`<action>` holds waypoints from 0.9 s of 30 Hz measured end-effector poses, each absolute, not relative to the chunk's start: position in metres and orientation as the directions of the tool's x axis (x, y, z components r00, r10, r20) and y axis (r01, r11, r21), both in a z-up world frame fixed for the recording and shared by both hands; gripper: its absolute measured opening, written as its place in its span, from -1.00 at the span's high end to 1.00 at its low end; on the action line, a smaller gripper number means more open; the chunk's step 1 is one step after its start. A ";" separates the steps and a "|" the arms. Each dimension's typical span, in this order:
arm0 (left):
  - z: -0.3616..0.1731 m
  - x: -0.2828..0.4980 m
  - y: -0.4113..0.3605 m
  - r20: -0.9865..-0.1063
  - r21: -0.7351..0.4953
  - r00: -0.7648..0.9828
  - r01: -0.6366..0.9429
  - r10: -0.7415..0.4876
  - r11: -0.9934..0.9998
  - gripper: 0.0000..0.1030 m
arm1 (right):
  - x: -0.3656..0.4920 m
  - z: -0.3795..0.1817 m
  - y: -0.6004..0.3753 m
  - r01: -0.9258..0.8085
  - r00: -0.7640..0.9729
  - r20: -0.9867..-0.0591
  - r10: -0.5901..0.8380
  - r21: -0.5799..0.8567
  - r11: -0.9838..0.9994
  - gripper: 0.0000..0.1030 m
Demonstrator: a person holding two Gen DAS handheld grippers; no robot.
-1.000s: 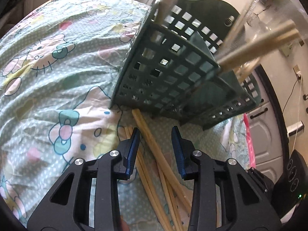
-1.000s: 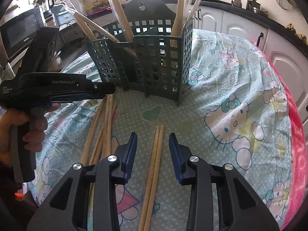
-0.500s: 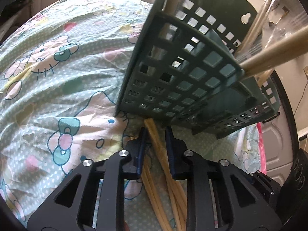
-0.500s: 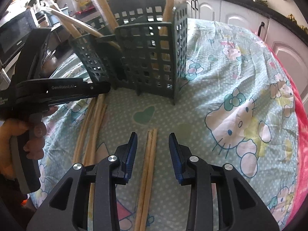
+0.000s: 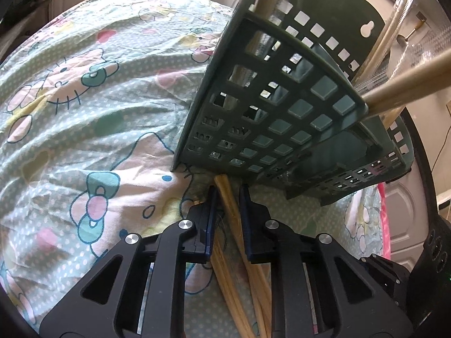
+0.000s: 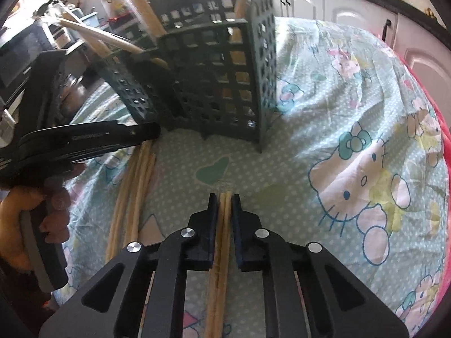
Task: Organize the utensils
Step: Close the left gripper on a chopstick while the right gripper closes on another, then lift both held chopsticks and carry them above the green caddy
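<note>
A dark green slotted utensil holder [image 5: 282, 107] stands on the Hello Kitty cloth, also in the right wrist view [image 6: 214, 79], with several wooden chopsticks standing in it. My left gripper [image 5: 227, 194] is shut on a wooden chopstick pair [image 5: 225, 191] lying by the holder's foot, above more loose chopsticks [image 5: 225, 276]. My right gripper [image 6: 224, 200] is shut on another wooden chopstick pair [image 6: 222, 225] lying on the cloth in front of the holder. The left gripper also shows in the right wrist view [image 6: 152, 133], over loose chopsticks [image 6: 132, 186].
The patterned cloth [image 6: 352, 155] covers the table, with a pink edge [image 6: 439, 129] at the right. White cabinets [image 6: 352, 17] and a dark counter stand behind. Kitchen appliances [image 6: 22, 53] sit at the left.
Both grippers have moved forward and down and closed on chopstick pairs. The holder looms closer in both views.
</note>
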State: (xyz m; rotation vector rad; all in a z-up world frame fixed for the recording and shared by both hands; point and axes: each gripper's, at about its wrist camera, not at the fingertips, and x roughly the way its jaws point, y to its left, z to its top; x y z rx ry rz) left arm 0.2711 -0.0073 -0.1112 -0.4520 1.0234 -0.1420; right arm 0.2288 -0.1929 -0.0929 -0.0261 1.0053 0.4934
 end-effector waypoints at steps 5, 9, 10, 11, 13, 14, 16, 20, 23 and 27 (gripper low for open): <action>-0.110 0.267 0.005 -0.771 -0.468 0.528 -0.092 -0.355 0.879 0.85 | 0.214 -0.073 -0.191 -0.440 0.475 -0.777 0.414 0.198 0.876 0.81; -0.095 0.257 0.011 -0.740 -0.485 0.560 -0.062 -0.372 0.872 0.87 | 0.206 -0.059 -0.191 -0.457 0.494 -0.753 0.435 0.200 0.866 0.81; -0.091 0.254 0.012 -0.732 -0.489 0.569 -0.055 -0.375 0.871 0.87 | 0.205 -0.057 -0.190 -0.461 0.499 -0.748 0.437 0.199 0.865 0.81; -0.086 0.251 0.015 -0.721 -0.494 0.580 -0.046 -0.379 0.868 0.88 | 0.204 -0.054 -0.189 -0.465 0.504 -0.742 0.442 0.198 0.863 0.82; -0.078 0.244 0.019 -0.705 -0.505 0.594 -0.037 -0.388 0.862 0.89 | 0.202 -0.050 -0.187 -0.470 0.510 -0.735 0.448 0.198 0.860 0.89; -0.075 0.241 0.021 -0.698 -0.511 0.599 -0.033 -0.392 0.859 0.89 | 0.197 -0.048 -0.187 -0.473 0.515 -0.729 0.451 0.197 0.859 0.89; -0.065 0.233 0.026 -0.681 -0.518 0.616 -0.022 -0.396 0.855 0.90 | 0.192 -0.045 -0.183 -0.481 0.521 -0.722 0.455 0.193 0.855 0.89; -0.048 0.216 0.035 -0.643 -0.531 0.650 0.002 -0.405 0.847 0.91 | 0.184 -0.033 -0.180 -0.497 0.535 -0.702 0.470 0.187 0.847 0.89; -0.036 0.203 0.040 -0.618 -0.530 0.673 0.026 -0.407 0.848 0.92 | 0.178 -0.025 -0.178 -0.512 0.546 -0.684 0.483 0.183 0.839 0.89; -0.024 0.188 0.040 -0.596 -0.516 0.694 0.055 -0.404 0.855 0.92 | 0.168 -0.014 -0.176 -0.533 0.559 -0.661 0.501 0.176 0.828 0.89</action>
